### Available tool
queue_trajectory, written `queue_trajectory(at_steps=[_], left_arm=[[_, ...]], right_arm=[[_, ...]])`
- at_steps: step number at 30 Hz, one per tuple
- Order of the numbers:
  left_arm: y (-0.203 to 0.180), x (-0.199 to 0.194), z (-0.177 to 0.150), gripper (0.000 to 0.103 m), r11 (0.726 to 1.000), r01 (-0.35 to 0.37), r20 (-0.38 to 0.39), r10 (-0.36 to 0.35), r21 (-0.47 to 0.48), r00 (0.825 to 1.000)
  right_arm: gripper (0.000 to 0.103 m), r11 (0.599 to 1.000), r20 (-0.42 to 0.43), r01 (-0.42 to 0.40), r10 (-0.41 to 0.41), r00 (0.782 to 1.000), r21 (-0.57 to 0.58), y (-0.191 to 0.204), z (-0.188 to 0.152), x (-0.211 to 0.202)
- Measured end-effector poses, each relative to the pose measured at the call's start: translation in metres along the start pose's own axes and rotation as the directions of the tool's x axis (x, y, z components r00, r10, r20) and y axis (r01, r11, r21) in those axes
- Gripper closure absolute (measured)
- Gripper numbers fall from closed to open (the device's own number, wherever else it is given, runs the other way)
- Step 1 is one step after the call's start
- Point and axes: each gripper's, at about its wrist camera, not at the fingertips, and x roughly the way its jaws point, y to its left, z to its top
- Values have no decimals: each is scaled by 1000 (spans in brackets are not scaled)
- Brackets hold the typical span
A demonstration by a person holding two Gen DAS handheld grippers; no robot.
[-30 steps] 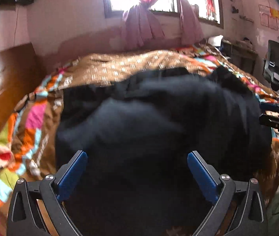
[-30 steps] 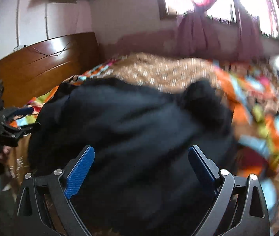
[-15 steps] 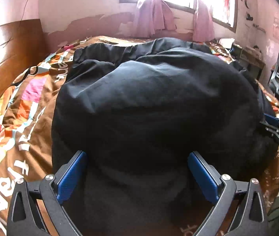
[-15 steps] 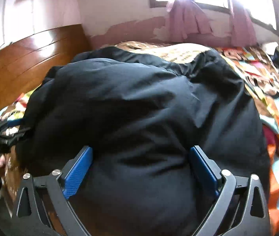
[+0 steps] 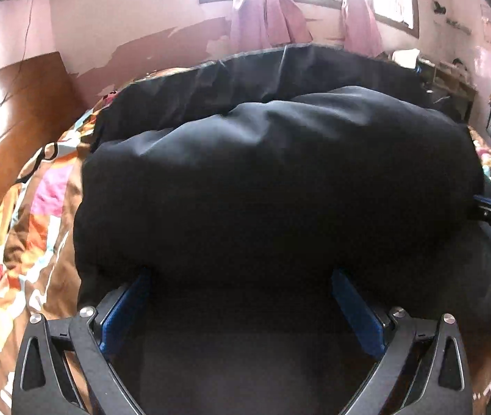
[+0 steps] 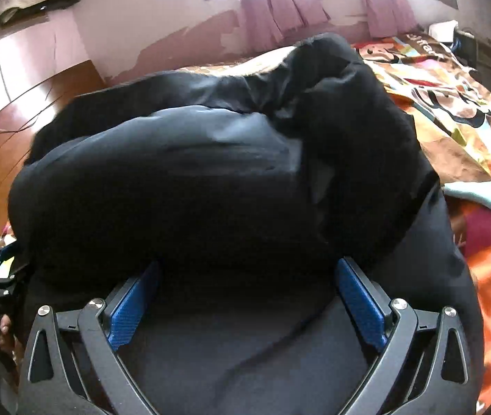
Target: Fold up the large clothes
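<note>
Black padded coat point(image 5: 280, 180) lies heaped on the bed, filling the space between and ahead of both sets of fingers. Left gripper point(image 5: 242, 297): jaws spread wide, nothing clamped, blue pads point(image 5: 124, 314) standing at either side of a low flat layer of the fabric; a thick folded bulge of the coat overhangs the pad tips just ahead of them. Right gripper point(image 6: 245, 294): same posture, jaws wide apart and released, blue pads point(image 6: 359, 307) flanking a flat dark layer, bulge of the coat touching or just over the tips, can't tell which. From the right wrist, a crumpled part of the coat, maybe a sleeve or hood, rises ahead and to the right of the fingers. Each gripper shows at the other view's edge: the right one far right of the left fingers, the left one far left of the right fingers, both hard against the coat's sides. Patchwork bedspread point(image 5: 30, 228) in orange, pink and brown lies under the coat, visible left of the left fingers and right of the right fingers. Further ahead: wooden headboard point(image 6: 20, 121) to the left, pink wall, window with pink curtains point(image 5: 266, 24) straight ahead.
</note>
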Motion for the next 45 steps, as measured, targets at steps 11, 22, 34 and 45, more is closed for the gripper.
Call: queue_trajectory(at_steps=[11,22,34,45], left_arm=[[7,9,49,0,998,61,62,-59,-28,996],[17,66,87,0,989,58,11,-57,-135,998],[27,106,88,0,975,87,27,-83,-203,996],[30,118,87,0,962,120,46,-112,-246,993]], right_arm=[[5,996,11,6,-5,1000,-92,1,75,22],[4,985,-39,-19,12,999,-171,-6,104,60],[1,992,-31,-70,67,997,-105,-18,102,95],[1,992,13,-95,96,995,-83,-23,101,110]])
